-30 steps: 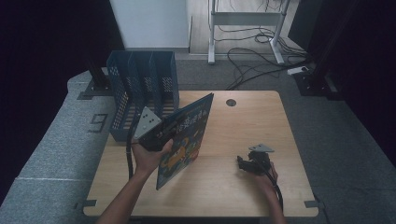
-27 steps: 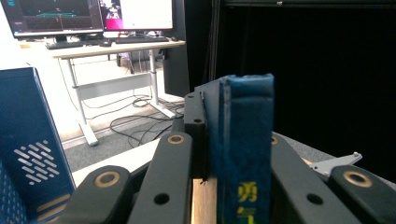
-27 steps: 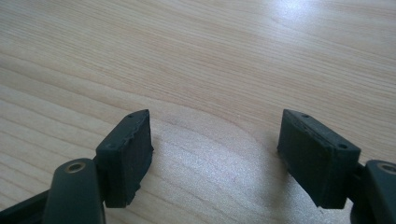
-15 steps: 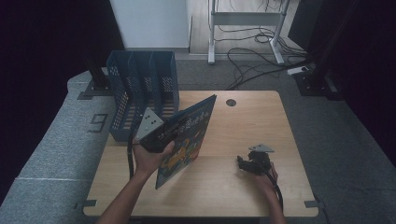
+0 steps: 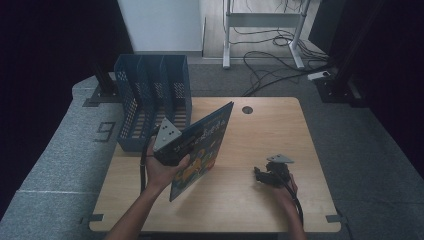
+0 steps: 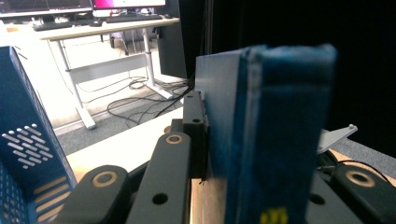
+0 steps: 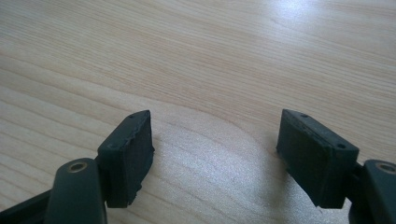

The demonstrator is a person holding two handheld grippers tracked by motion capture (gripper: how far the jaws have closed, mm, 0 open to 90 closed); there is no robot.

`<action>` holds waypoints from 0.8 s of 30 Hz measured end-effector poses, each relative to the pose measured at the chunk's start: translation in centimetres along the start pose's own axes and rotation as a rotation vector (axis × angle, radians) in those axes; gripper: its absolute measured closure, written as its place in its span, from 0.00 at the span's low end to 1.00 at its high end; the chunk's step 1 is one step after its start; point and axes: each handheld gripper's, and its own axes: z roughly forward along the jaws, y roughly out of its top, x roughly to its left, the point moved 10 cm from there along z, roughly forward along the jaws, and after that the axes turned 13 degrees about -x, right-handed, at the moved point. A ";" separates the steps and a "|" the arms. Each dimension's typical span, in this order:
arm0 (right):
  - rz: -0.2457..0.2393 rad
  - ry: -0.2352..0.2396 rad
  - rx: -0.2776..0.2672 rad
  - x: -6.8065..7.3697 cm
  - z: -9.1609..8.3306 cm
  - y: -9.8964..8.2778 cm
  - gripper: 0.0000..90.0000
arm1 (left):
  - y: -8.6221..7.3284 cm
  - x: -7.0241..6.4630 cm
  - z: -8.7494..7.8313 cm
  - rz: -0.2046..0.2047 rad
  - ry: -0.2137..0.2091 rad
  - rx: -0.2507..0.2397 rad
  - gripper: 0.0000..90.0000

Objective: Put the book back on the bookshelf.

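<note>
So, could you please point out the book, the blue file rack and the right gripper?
book (image 5: 202,145), high view, on its colourful front cover.
blue file rack (image 5: 129,112), high view, on its perforated side wall.
right gripper (image 7: 215,156), right gripper view, midway between its open jaws.

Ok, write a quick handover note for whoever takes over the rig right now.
Left gripper: shut on the book, held tilted above the table, just right of the blue file rack.
Right gripper: open, empty, low over the table.
Done: book picked up.
Left: probably to slot the book into a rack compartment and let go.
</note>
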 end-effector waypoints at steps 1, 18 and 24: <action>0.000 0.000 0.000 0.0 0.0 0.0 0.29 | 0.0 0.0 0.0 0.005 0.005 -0.002 0.91; 0.036 0.014 -0.010 -0.2 -0.1 0.1 0.30 | 4.4 2.7 -0.9 -0.079 0.034 -0.113 0.92; 0.036 0.013 -0.009 -0.2 -0.1 0.1 0.30 | 6.9 4.2 -2.3 -0.064 0.060 -0.158 0.92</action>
